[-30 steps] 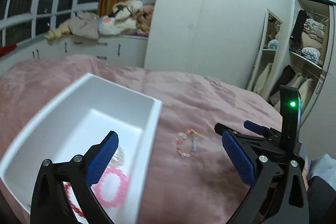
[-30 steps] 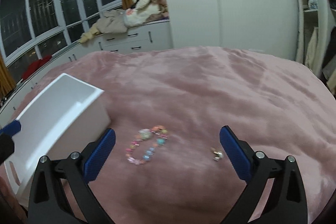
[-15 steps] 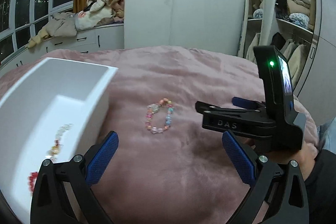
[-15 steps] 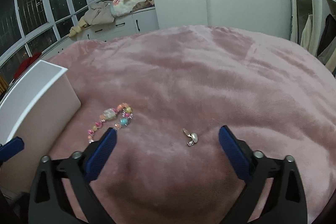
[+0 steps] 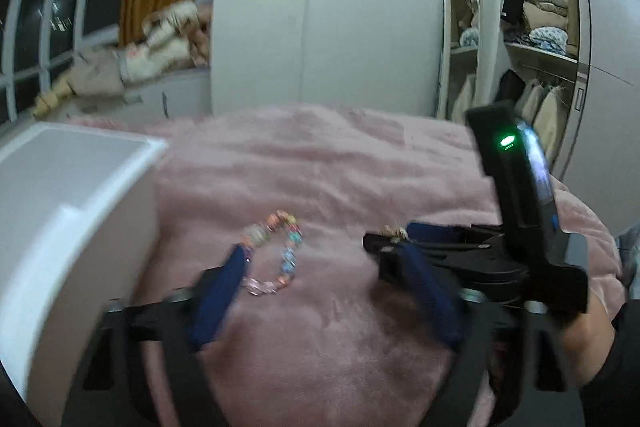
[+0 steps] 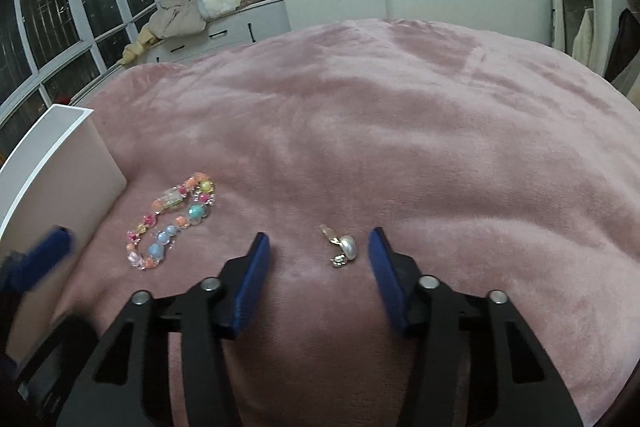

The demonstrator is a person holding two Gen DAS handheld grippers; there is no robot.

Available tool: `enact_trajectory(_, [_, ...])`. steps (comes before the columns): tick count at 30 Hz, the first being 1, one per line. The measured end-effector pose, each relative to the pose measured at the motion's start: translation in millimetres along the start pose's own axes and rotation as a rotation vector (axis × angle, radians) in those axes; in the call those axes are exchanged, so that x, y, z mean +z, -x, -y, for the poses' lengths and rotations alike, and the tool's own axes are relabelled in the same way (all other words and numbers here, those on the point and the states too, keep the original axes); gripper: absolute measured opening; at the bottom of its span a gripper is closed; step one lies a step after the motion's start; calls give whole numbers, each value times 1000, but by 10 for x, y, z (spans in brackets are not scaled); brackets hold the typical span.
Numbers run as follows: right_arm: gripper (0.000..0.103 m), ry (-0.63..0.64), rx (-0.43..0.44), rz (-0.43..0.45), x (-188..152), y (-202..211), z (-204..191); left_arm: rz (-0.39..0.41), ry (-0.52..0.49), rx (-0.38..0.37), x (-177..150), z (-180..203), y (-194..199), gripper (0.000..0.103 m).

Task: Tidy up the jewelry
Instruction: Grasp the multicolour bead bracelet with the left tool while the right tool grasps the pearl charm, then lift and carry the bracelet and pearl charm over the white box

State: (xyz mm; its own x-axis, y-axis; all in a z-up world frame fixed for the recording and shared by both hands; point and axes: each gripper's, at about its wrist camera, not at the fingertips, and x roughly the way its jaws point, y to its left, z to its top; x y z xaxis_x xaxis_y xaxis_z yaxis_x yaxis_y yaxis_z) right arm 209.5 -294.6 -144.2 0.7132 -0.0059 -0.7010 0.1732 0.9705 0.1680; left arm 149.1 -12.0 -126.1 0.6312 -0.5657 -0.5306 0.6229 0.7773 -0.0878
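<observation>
Your right gripper has its blue-padded fingers apart, though narrower than they stood a second ago, and nothing is held between them. The small gold earring with a pearl-like white bead lies on the pink plush blanket between the two pads, closer to the right one. A second ago it sat off toward the right pad and further ahead; you have brought the gripper forward and down so the earring now falls inside the jaw line. That suggests the next move is to close on it, and because it is tiny and sunk in soft pile, you may pinch fabric along with it.

Your left gripper also has its fingers apart, likewise narrower than before, and holds nothing. The multicoloured beaded bracelet lies on the blanket with the left pad's tip over its near-left edge; the view is motion-blurred, so I cannot tell whether the pad touches the beads. A second ago this gripper looked down into the white rectangular plastic bin; you have swung it away, and the bin now stands just to the bracelet's left. The right gripper's black body crosses the right of this view.

Both loose pieces remain outside the bin.
</observation>
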Motion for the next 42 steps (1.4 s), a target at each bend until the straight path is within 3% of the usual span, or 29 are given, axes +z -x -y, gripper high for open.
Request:
enact_trajectory(2, [37,-16,-7,2,-1,5,44,-23,16,16,8,-32,-123,66])
enact_trajectory(4, [34,-28,4,0,-14,9,78,-30,35,35,32,-68,-201,66])
enact_trajectory(10, [33,-12,-10,-5,-24,-5,47,0,120,160,157,-253,-370,67])
enact_trajectory(12, [28,-6,-10,-6,-27,-8,38,-74,126,211,177,-292,-570,65])
enact_trajectory(14, [16,6,1,-13,-31,-13,13,-193,133,201,125,-345,-791,19])
enact_trajectory(15, [16,12,2,-14,-30,-17,1,-233,142,194,93,-379,-868,17])
enact_trajectory(28, [16,1,0,36,11,224,29,-198,159,110,122,-391,-718,15])
enact_trajectory(33, [16,30,-3,55,41,327,-3,-212,211,27,131,-455,-607,15])
enact_trajectory(42, [16,41,23,84,147,469,-64,-192,210,-16,193,-412,-396,15])
